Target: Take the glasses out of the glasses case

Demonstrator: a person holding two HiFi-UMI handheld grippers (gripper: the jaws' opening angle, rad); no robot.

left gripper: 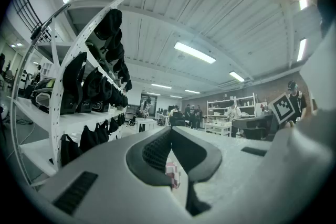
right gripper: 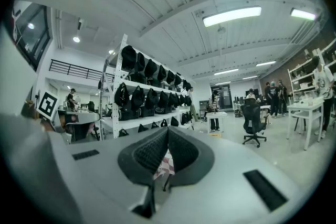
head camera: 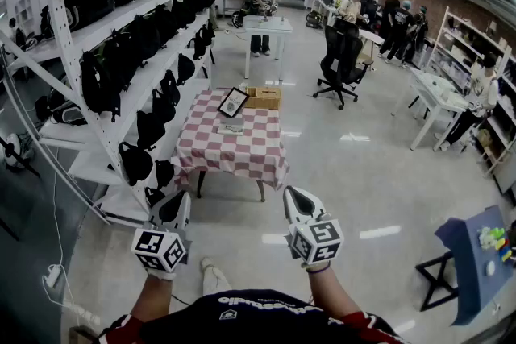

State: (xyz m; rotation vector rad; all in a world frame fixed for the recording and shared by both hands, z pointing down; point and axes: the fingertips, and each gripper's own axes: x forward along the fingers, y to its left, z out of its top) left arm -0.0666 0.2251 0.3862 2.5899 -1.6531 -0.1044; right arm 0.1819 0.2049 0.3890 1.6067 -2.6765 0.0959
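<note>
Currently the left gripper (head camera: 172,205) and right gripper (head camera: 297,204) are both clenched on nothing. The pale glasses case (head camera: 230,125), as it seems, lies on the checked table (head camera: 242,161), well apart at twelve o'clock. Neither gripper is nearer, and its long axis is too small to tell.

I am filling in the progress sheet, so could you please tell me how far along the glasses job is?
Done: nothing visible. In hand: nothing; the left gripper and right gripper are shut and empty, held level well short of the checkered table. Left: reaching the table, where a small pale item, too small to identify, lies near a cardboard box, then opening the case and lifting out the glasses.
</note>
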